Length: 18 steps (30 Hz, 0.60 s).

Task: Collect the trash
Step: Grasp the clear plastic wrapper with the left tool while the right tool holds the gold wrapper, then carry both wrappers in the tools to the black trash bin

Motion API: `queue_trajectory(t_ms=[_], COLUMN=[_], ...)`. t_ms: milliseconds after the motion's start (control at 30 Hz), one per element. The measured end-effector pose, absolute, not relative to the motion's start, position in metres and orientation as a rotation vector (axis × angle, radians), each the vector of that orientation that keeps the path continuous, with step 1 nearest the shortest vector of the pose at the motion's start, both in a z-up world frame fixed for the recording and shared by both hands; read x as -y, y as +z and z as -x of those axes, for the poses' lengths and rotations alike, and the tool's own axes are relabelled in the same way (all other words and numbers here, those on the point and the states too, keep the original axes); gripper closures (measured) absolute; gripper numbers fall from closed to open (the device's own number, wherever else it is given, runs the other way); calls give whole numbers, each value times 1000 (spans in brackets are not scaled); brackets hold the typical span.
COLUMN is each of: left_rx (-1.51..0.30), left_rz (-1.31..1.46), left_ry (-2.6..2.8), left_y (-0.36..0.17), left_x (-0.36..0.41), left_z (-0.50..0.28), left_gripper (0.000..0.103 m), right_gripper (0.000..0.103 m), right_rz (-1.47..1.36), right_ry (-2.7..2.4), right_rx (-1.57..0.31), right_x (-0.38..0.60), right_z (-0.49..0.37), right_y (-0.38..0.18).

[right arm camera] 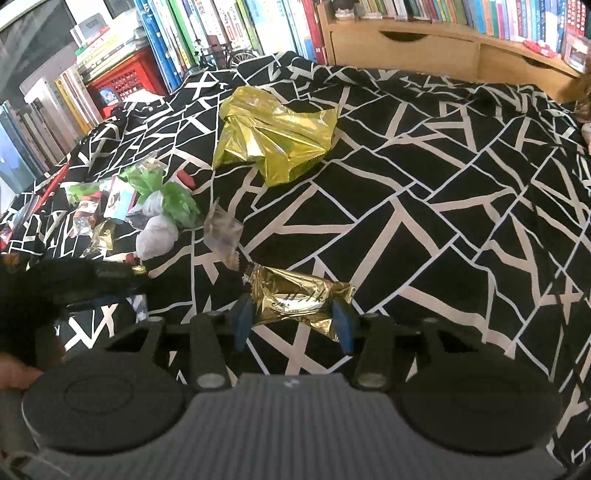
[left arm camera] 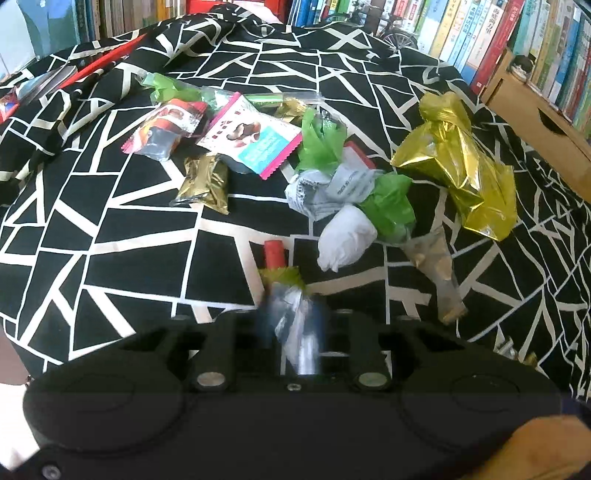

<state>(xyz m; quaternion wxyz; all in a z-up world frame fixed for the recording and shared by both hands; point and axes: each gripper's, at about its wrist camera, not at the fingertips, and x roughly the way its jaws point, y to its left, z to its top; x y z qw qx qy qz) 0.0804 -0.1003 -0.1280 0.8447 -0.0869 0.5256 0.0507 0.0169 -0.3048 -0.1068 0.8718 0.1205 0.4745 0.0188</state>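
Trash lies on a black-and-white patterned cloth [right arm camera: 443, 221]. My right gripper [right arm camera: 291, 325] holds a gold candy wrapper [right arm camera: 295, 299] between its blue pads [right arm camera: 242, 325], low over the cloth. My left gripper [left arm camera: 291, 321] is shut on a crumpled clear and green-gold wrapper [left arm camera: 288, 295] with a red end [left arm camera: 274, 254]. Ahead of it lie a white tissue wad [left arm camera: 345, 240], green plastic [left arm camera: 391, 206], a pink-edged snack packet [left arm camera: 255, 140], a small gold wrapper [left arm camera: 205, 184] and a clear wrapper [left arm camera: 436, 266]. A large gold foil bag [right arm camera: 273, 133] lies further back.
Bookshelves [right arm camera: 221, 29] line the far side. A wooden drawer unit [right arm camera: 406, 48] stands at the back right and a red crate [right arm camera: 125, 81] at the back left. Red sticks [left arm camera: 103, 62] lie at the cloth's far left. A hand [left arm camera: 546, 443] holds the left gripper.
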Motion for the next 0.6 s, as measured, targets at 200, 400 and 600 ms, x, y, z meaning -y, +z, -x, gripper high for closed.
queue_trajectory(t_ms=[200, 400, 600], left_rx=[-1107, -1089, -1076], left_rz=[187, 163, 157], left_ry=[107, 86, 86], left_y=[-119, -106, -95], left_x=[104, 108, 99], left_z=[-69, -54, -37], left_gripper=[94, 94, 94], right_gripper=[52, 52, 52], right_rz=[-240, -229, -219], right_ry=[76, 99, 108], right_rx=[-991, -982, -966], right_x=[301, 296, 285], right_z=[-26, -26, -15], right_y=[-105, -100, -91])
